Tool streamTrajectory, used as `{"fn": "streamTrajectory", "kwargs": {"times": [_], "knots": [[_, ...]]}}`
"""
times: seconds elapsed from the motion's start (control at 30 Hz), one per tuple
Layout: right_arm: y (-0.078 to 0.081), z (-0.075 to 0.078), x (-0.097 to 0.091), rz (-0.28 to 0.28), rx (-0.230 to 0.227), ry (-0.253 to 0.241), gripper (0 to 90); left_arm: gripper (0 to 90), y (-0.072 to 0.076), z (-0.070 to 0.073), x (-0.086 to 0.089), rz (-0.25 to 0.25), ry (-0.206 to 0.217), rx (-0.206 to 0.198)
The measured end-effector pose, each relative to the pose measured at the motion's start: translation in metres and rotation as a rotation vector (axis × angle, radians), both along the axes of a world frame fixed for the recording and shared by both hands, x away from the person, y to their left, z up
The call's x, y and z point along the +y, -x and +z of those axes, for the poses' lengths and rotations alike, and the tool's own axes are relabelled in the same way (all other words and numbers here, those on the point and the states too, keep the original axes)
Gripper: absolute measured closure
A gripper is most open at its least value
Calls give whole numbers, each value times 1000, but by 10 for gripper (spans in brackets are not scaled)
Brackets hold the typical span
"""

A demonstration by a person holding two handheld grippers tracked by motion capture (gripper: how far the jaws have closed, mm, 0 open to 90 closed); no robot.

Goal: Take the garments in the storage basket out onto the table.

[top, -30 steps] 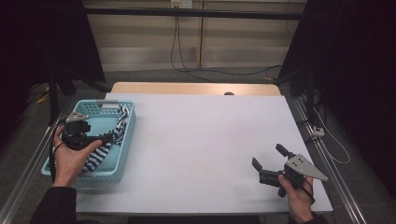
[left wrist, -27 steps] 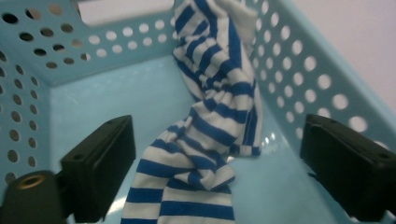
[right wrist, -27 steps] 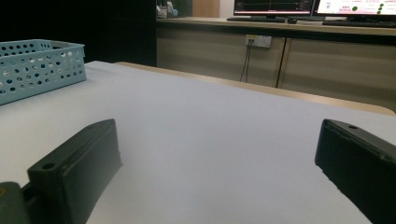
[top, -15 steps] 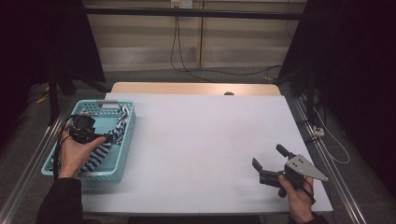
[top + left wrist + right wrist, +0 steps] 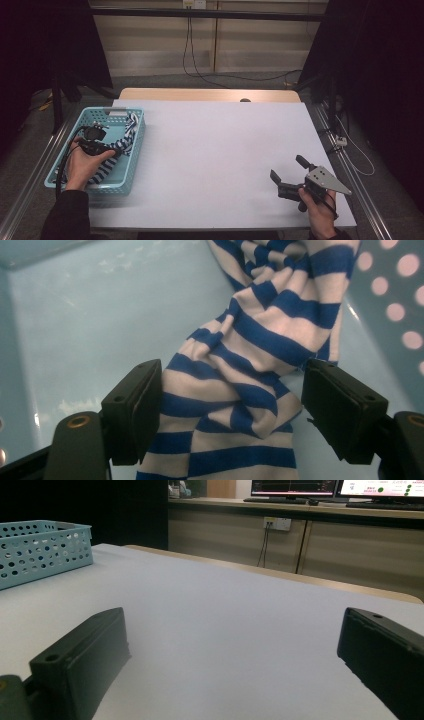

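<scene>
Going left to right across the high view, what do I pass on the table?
Turquoise basket → left gripper over the striped cloth inside it → bare white table → right gripper, jaws open.
</scene>
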State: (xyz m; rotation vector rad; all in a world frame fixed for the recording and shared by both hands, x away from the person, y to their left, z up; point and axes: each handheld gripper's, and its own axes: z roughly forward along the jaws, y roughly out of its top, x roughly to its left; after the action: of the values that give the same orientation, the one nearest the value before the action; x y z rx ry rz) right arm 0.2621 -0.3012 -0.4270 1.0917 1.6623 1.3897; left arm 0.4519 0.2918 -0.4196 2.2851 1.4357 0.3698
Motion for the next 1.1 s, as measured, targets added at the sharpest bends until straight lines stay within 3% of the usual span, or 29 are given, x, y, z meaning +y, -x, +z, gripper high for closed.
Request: {"fn": "streamTrajectory", "kwargs": {"times": [0.23, 0.37, 0.43, 0.5, 0.53, 0.57, 0.67, 0.97, 1.1], "knots": [[1, 0, 0, -1, 0, 3, 0, 285, -2, -5, -2, 1, -44, 41], [1, 0, 0, 1, 1, 4, 0, 309, -3, -6, -2, -2, -31, 58], [1, -1, 0, 2, 6, 2, 0, 425, -2, -5, -3, -10, -25, 60], [1, -1, 0, 3, 4, 5, 0, 465, -2, -3, -3, -20, -28, 63], [1, -1, 0, 1, 4, 3, 0, 557, -2, -3, -2, -17, -29, 62], [1, -1, 0, 1, 4, 3, 0, 557, -1, -2, -3, -4, -25, 65], [1, -1, 0, 0, 5, 3, 0, 687, -1, -1, -2, 6, -32, 66], [2, 0, -1, -2, 3, 6, 0, 740, 1, 5, 1, -1, 4, 76], [3, 0, -1, -2, 2, 9, 0, 743, 4, 12, 4, 12, 26, 41]]}}
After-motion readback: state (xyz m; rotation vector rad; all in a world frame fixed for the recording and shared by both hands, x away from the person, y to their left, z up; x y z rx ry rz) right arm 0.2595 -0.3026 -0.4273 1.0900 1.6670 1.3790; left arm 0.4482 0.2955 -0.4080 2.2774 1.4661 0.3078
